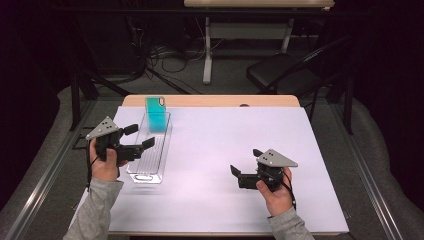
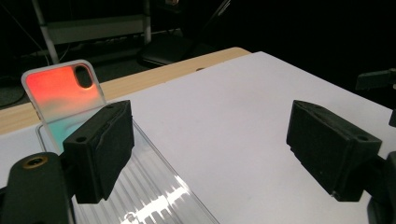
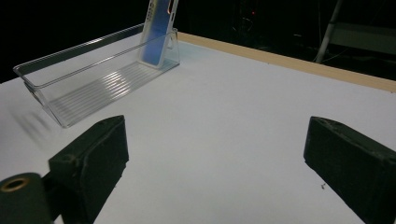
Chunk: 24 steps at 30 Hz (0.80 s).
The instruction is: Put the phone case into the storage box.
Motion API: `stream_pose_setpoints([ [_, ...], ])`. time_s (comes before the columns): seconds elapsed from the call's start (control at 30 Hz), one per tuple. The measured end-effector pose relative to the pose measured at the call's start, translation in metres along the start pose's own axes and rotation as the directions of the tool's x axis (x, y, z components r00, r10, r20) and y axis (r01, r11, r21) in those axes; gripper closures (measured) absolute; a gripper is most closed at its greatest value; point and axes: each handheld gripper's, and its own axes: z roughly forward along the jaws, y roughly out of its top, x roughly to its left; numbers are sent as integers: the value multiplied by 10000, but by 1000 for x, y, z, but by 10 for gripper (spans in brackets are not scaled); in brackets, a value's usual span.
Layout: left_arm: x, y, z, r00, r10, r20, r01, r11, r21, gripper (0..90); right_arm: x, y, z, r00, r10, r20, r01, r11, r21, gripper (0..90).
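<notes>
Clear plastic makes up the tray (image 1: pixel 150 150), a long narrow ribbed bin lying lengthwise on the left part of the white sheet (image 1: pixel 225 165) that covers the table. My left gripper (image 1: pixel 137 137) hangs just beside the tray's left wall near its middle, jaws spread as wide as they go and holding nothing; in the left gripper view one jaw sits above the ribbed floor and the other over bare sheet. At the tray's far end stands its sole content, a phone case (image 1: pixel 156 115), upright on its short edge and leaning against the end wall, teal in the high view and shading to orange near the camera cut-out in the left gripper view (image 2: pixel 65 93). The rest of the tray is empty. I judge the case to be placed and the step in hand to be clearing away: I should draw the left gripper off sideways and upward, keeping the near jaw clear of the tray's rim, since a light bin like this would likely slide or tip and drop the leaning case. Further right, well apart from the tray, my right gripper (image 1: pixel 245 167) rests low over the sheet, jaws also standing open and empty, pointing toward the tray; it needs no move.
</notes>
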Motion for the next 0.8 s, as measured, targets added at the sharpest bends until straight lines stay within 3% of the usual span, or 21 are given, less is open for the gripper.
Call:
stream_pose_setpoints([
  [0.47,1,-16,-14,9999,-137,-5,137,9998,-146,153,-5,-3,-4,10000,-21,78,20,9999,123,0],
  [0.8,-3,-22,-16,9999,113,-38,-112,9999,124,153,-5,-5,-5,9991,-325,287,323,9994,100,0],
])
